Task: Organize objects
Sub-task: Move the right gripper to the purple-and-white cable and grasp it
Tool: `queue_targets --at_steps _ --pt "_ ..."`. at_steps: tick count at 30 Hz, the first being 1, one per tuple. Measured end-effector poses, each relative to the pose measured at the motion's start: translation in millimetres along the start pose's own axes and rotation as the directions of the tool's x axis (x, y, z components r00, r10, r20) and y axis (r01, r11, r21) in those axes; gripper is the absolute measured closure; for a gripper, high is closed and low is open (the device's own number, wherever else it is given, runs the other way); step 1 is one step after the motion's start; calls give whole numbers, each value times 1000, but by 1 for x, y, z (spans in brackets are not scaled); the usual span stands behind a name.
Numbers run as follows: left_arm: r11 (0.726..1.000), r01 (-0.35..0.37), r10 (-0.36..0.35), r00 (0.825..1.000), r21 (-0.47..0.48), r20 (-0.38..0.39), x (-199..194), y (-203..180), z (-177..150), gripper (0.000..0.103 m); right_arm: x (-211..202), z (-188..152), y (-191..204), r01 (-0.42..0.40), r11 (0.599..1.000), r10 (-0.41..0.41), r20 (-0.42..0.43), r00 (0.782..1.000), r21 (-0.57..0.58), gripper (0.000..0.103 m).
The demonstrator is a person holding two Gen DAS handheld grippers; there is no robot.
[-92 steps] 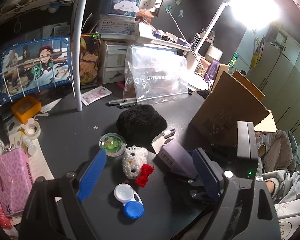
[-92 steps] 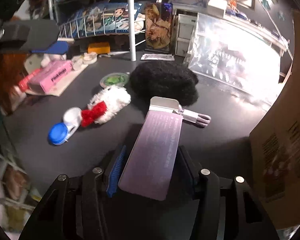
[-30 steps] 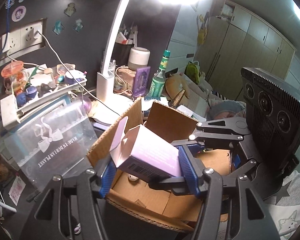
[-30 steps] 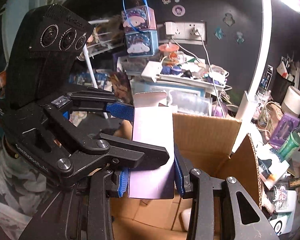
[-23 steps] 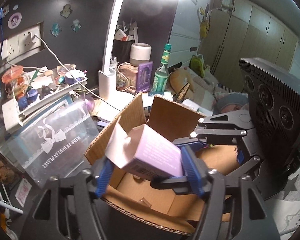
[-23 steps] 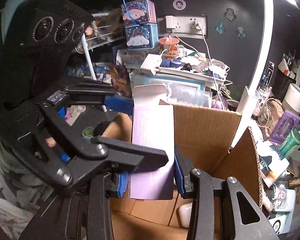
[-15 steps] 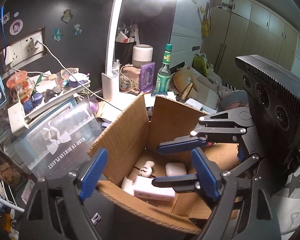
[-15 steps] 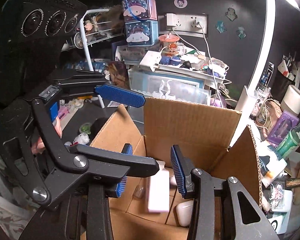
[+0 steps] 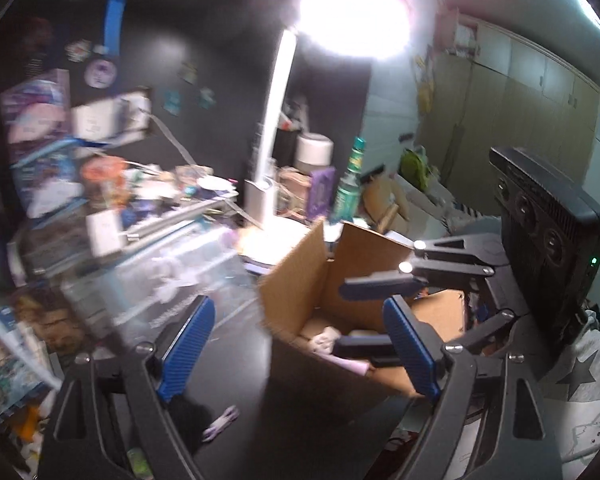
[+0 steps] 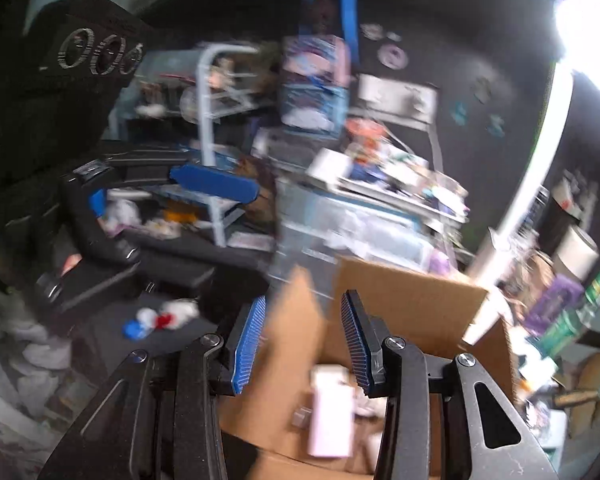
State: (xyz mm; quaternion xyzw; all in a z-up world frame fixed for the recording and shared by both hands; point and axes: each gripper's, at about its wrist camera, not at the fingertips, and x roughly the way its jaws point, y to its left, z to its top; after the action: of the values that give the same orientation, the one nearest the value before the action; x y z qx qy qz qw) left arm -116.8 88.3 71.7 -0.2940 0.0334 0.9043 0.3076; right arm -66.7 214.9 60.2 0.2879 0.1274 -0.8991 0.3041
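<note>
An open cardboard box (image 9: 300,272) stands on the dark desk; it also shows in the right wrist view (image 10: 412,296). The pale purple carton (image 10: 332,416) lies inside it among small white items. My left gripper (image 9: 296,348) is open and empty, to the left of the box and above the desk. My right gripper (image 10: 304,340) is open and empty, over the box's near left wall. The right gripper also shows in the left wrist view (image 9: 380,316), over the box. Both views are motion-blurred.
A white plush with a red bow (image 10: 176,314) and a blue-and-white lens case (image 10: 138,324) lie on the desk at left. A black fuzzy object (image 9: 188,416) and a purple pen (image 9: 220,428) lie near the left gripper. A clear bag (image 9: 172,280), lamp (image 9: 276,128) and cluttered shelves stand behind.
Both grippers opened and the purple carton dropped into the box. Since then both grippers have swung left, away from the box.
</note>
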Motion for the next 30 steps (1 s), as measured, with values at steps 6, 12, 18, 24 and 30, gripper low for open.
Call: queue_targets --at_steps 6,12,18,24,30 --pt "990 -103 108 993 -95 54 -51 41 -40 15 17 7 66 -186 981 187 17 982 -48 67" --pt "966 -172 181 983 -192 31 -63 73 -96 15 69 -15 108 -321 947 320 -81 944 0 67" --pt "955 -139 143 990 -263 -4 -48 86 -143 15 144 -60 96 -64 998 63 -187 980 -1 67" --pt "946 -139 131 990 -292 -47 -27 95 -165 15 173 -73 82 125 990 -134 -162 978 -65 63" --pt "949 -122 113 992 -292 -48 -22 98 -164 15 203 -70 57 57 998 -45 -264 963 37 55"
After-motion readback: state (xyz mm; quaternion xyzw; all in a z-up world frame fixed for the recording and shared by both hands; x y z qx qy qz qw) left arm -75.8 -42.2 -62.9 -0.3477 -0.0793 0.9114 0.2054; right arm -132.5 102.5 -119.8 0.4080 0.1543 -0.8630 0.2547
